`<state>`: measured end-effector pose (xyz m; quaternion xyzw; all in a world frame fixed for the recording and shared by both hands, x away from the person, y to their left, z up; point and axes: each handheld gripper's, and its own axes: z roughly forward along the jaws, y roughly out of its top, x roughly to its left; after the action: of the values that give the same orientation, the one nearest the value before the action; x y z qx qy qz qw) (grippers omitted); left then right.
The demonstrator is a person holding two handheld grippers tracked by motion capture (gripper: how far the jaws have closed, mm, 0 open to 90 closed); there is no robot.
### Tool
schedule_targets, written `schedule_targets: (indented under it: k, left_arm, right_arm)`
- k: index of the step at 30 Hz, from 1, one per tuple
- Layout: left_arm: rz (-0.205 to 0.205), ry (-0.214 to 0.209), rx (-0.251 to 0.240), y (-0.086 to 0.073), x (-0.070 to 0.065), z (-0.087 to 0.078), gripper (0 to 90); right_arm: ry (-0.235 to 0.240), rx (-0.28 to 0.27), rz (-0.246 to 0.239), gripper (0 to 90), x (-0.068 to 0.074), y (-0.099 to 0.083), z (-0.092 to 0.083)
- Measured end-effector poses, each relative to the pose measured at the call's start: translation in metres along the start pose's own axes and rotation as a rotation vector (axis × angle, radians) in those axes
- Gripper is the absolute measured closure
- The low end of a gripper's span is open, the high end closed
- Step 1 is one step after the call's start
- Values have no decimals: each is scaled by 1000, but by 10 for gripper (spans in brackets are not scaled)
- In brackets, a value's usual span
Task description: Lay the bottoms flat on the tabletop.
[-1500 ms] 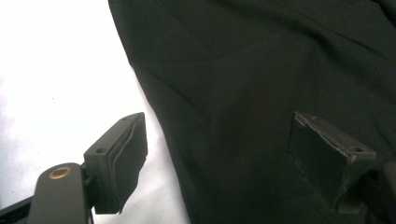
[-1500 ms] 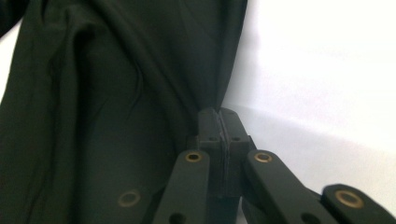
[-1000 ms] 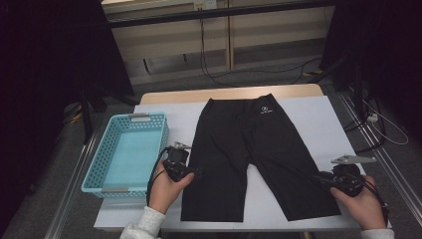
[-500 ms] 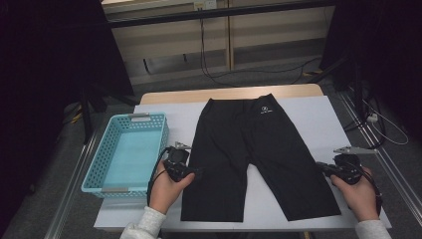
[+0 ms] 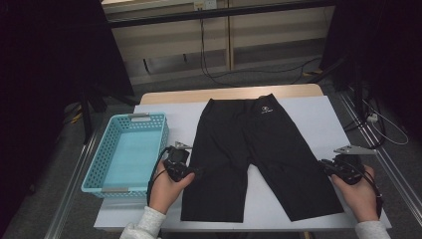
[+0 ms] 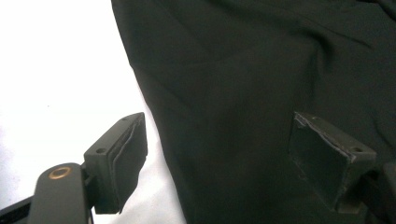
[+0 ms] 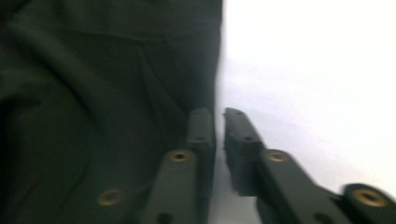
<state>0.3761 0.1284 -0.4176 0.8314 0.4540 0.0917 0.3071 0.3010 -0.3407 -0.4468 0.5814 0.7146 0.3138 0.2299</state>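
Left gripper (image 5: 195,171): jaws wide apart, straddling the outer edge of the left leg of the shorts (image 5: 259,159). In the left gripper view (image 6: 217,156) one pad sits over the white table cover (image 6: 60,84) and the other over black cloth; neither presses on the fabric. The left hand (image 5: 166,186) holds it low on the table.

Right gripper (image 5: 326,167): jaws nearly together, a thin gap showing between them; they have just been opening a little. In the right gripper view (image 7: 219,140) the tips sit right at the outer edge of the right leg, one pad over cloth and one over the white cover. No cloth can be seen in the gap, and blur makes it hard to tell whether the tips touch the hem. The right hand (image 5: 361,194) holds it near the table's right edge.

Shorts: black, spread flat in the middle of the table (image 5: 308,112), waistband at the far side, legs towards the person, small white logo near the waist.

Basket (image 5: 94,172): turquoise plastic, at the table's left edge, just beside the left gripper, apart from the shorts.

Hard to make out: the surroundings are dark; the forearms are cut off by the lower frame edge.
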Motion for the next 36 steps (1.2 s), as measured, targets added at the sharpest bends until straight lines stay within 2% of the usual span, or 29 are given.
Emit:
schedule_targets:
  k: [2, 3, 5, 7, 10, 13, 16, 17, 18, 19, 25, 28, 29, 30, 32, 34, 36]
  left_arm:
    - [1, 2, -2, 0, 0, -1, 200]
    - [-3, 0, -5, 0, 0, -1, 200]
    - [0, 3, -7, 0, 1, -2, 200]
    - [-6, 2, -8, 0, 0, -2, 200]
    - [-7, -1, -7, 0, 0, -2, 200]
    - [-5, -2, -8, 0, 0, -2, 200]
    - [-5, -2, -8, 0, 0, -1, 200]
    - [-5, -2, -9, 0, 0, -2, 200]
    - [-4, 0, -9, 0, 0, -2, 201]
    - [-5, -1, -9, 0, 0, -2, 200]
    - [-5, -2, -8, 0, 0, -2, 200]
    - [-1, -2, -6, 1, 0, -3, 200]
    - [-1, -3, -4, 0, 0, -3, 200]
    - [-2, -3, -5, 1, 0, -3, 200]
    - [-2, -1, -6, 1, 0, -3, 200]
    - [-1, 0, -8, 1, 0, -3, 201]
    - [0, -1, -9, 1, 0, -3, 200]
  right_arm:
    - [-5, -15, -6, 699, 4, 2, -2]
    - [-2, -18, -11, 687, 7, 3, -4]
    - [20, -38, -29, 662, 15, 6, -8]
    - [34, -38, -54, 599, 25, 9, -10]
    - [88, -28, -101, 556, 42, 11, -11]
    - [163, -16, -147, 513, 62, 12, -8]
    - [224, -6, -189, 513, 82, 14, -4]
    - [241, -6, -201, 529, 87, 14, -2]
    - [268, 3, -204, 615, 93, 15, 0]
    - [282, 7, -208, 656, 97, 15, 1]
    - [349, 75, -243, 695, 114, 9, 7]
    - [356, 109, -285, 660, 119, 3, 7]
    - [360, 99, -298, 674, 120, 1, 6]
    - [360, 105, -298, 717, 122, 0, 4]
    - [358, 117, -285, 858, 123, 0, 3]
    - [382, 118, -293, 899, 126, 0, 3]
    - [392, 123, -289, 900, 128, 1, 3]
